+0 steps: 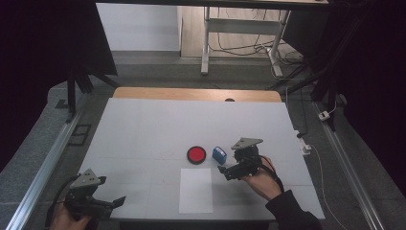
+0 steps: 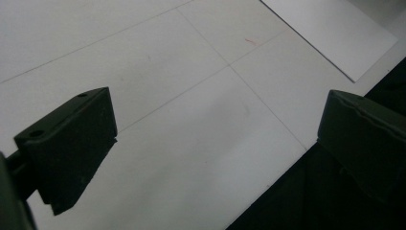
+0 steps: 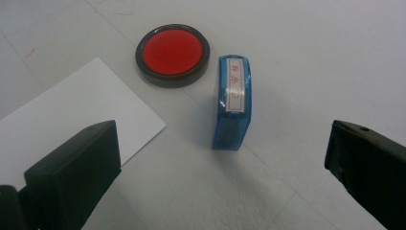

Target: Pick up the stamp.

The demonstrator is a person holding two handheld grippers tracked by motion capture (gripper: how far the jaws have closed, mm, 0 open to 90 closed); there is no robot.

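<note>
A round black ink pad with a red face (image 1: pixel 196 155) (image 3: pixel 172 54) lies mid-table. Just right of it a blue stamp with a white label (image 1: pixel 219 154) (image 3: pixel 232 103) rests on its side. A white sheet of paper (image 1: pixel 196 190) (image 3: pixel 72 110) (image 2: pixel 330 33) lies nearer the front edge. My right gripper (image 1: pixel 225 172) (image 3: pixel 222 155) is open, a short way in front of the stamp, with nothing between its jaws. At the table's front left corner my left gripper (image 1: pixel 112 205) (image 2: pixel 215 124) is open over bare tabletop, and it holds nothing.
The white table (image 1: pixel 143 129) has a wooden strip (image 1: pixel 191 93) along its far edge. Its front edge (image 2: pixel 287 172) runs close under the left gripper. Metal rails (image 1: pixel 43 167) flank both sides, and a desk frame with cables (image 1: pixel 239 43) stands on the floor beyond.
</note>
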